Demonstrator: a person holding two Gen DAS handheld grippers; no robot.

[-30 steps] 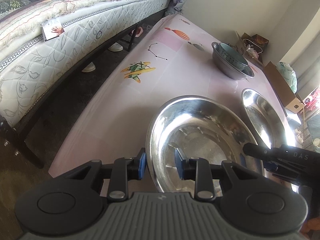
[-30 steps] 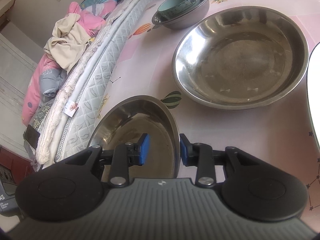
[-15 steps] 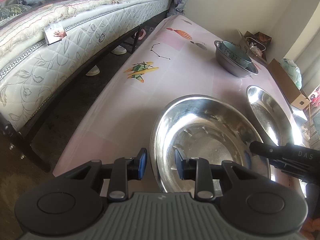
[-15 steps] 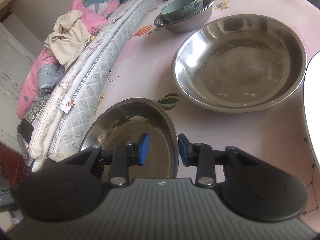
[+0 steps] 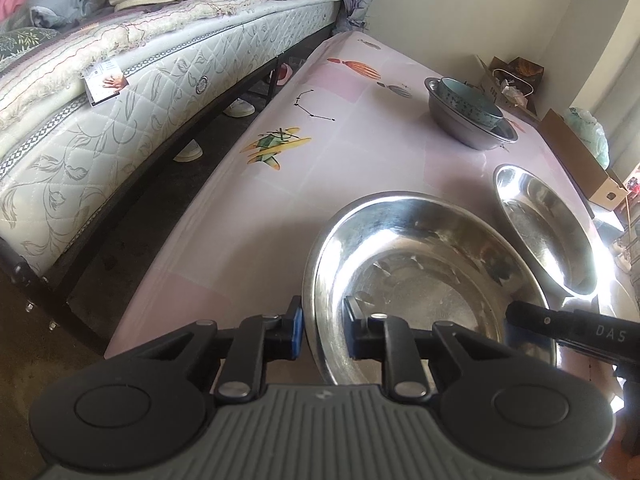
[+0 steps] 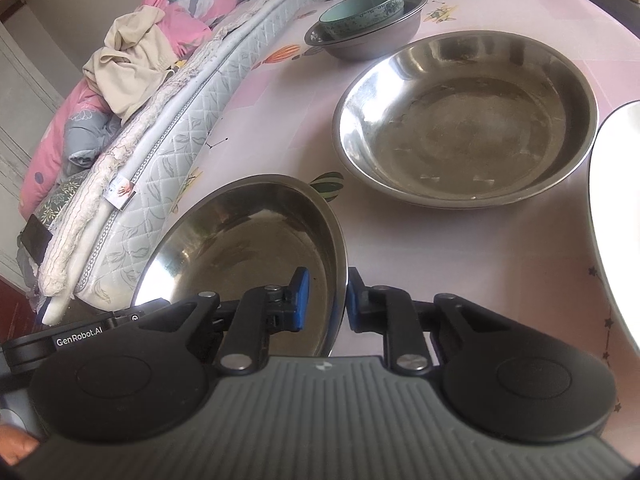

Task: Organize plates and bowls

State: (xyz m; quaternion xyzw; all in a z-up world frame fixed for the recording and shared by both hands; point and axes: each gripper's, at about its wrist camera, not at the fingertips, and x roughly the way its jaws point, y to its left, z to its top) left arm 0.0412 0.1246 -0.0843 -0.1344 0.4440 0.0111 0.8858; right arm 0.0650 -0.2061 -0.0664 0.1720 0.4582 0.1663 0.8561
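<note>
Both grippers hold one steel basin [image 5: 420,280] by opposite rims, raised above the pink table. My left gripper [image 5: 322,330] is shut on its near-left rim. My right gripper [image 6: 323,302] is shut on the right rim of the same basin [image 6: 248,248], and its fingers [image 5: 560,326] show in the left wrist view. A larger steel basin [image 6: 464,120] sits on the table ahead of the right gripper; it also shows in the left wrist view [image 5: 544,232]. A teal bowl [image 6: 362,10] sits inside a small steel bowl [image 6: 380,44] at the far end.
The pink table [image 5: 320,152] runs beside a bed [image 5: 120,92] with piled bedding [image 6: 132,52]. A white plate's edge [image 6: 616,208] lies at the right. Cardboard boxes [image 5: 580,160] stand beyond the table's far side. Shoes [image 5: 240,110] lie under the bed.
The held basin has risen a little and moved slightly away from the larger basin. Both grippers stay shut on its rim.
</note>
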